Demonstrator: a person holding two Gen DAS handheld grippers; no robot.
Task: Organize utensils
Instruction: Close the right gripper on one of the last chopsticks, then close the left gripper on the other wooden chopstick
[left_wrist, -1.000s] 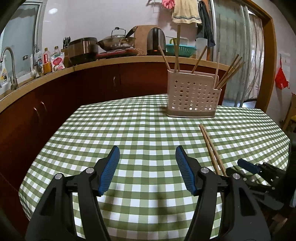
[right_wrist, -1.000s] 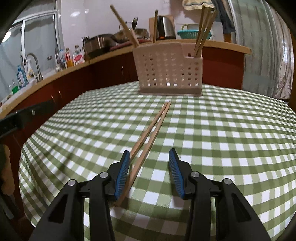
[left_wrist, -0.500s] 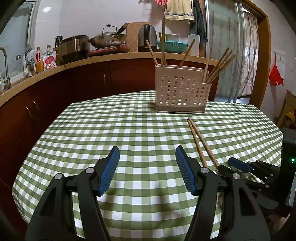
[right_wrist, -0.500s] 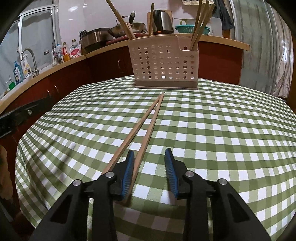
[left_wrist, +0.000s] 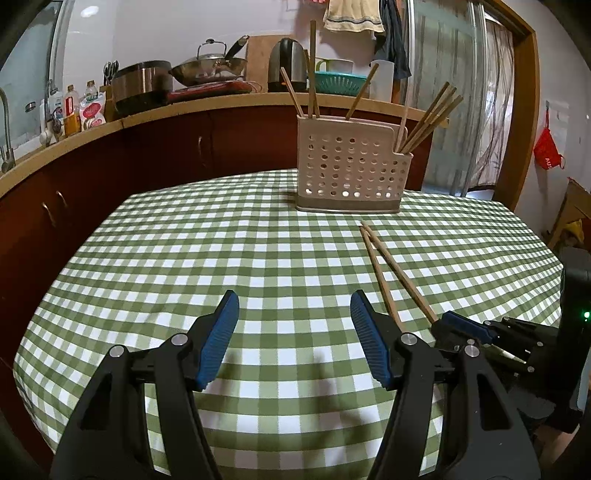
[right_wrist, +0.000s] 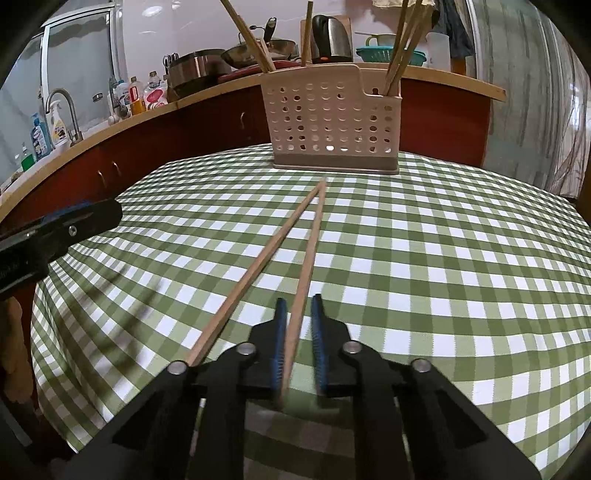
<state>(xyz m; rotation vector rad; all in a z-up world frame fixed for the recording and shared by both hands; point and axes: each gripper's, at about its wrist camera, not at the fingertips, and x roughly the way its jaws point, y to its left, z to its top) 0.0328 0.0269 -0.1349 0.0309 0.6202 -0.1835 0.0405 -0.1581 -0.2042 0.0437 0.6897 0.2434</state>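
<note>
Upright, chopsticks (right_wrist: 400, 48) in perforated caddy (right_wrist: 332, 122)

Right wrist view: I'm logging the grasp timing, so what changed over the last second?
The right gripper closed its fingers around one chopstick; the other chopstick now lies outside them. The left gripper stayed open and empty, drifting a little. The holder and both chopsticks kept their places on the table.

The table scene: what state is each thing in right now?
Right gripper: nearly shut, one chopstick between its pads.
Other chopstick: flat on the tablecloth, outside the gripper.
Left gripper: open, empty.
Holder: upright, chopsticks standing in it.
</note>
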